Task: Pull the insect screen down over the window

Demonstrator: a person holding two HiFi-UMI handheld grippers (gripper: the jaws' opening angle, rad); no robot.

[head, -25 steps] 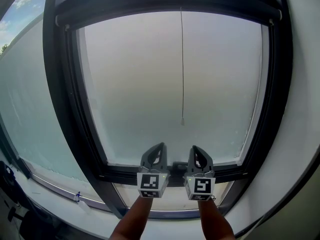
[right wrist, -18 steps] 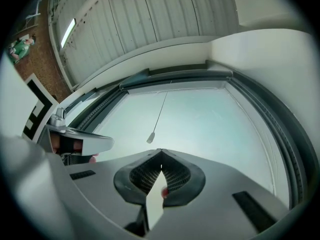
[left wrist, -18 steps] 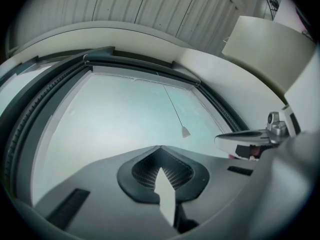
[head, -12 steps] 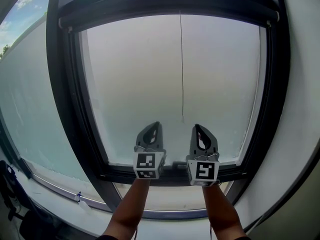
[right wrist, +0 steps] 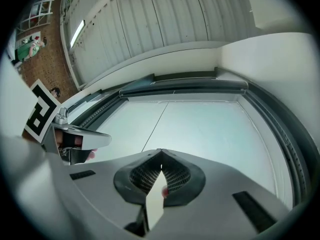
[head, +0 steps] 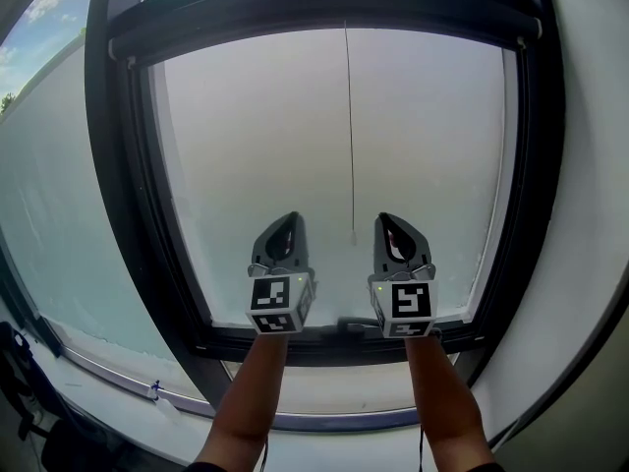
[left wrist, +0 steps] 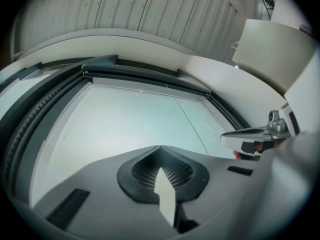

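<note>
Count: two grippers, two forearms, one window, one insect screen, one cord.

- You hold the left gripper [head: 285,222] and the right gripper [head: 385,220] side by side, low in front of the window frame [head: 118,185], both tilted up toward the pane [head: 246,146]. They are near each other but not touching.
- Left jaws: pressed together at the tips, nothing between them. Right jaws: the same, closed on nothing.
- Your two forearms [head: 246,391] come in from the near edge.
- The insect screen [head: 324,6] shows as one dark housing bar across the far top of the window, spanning from the left post to the right post.
- One thin cord [head: 350,126] hangs from that bar down the middle of the pane. It ends in a small toggle [head: 353,236] between the two grippers, apart from both.
- The pane looks pale, hazy grey. You cannot tell whether mesh lies over it.
- One small dark handle [head: 356,321] sits on the bottom rail, between your wrists.
</note>
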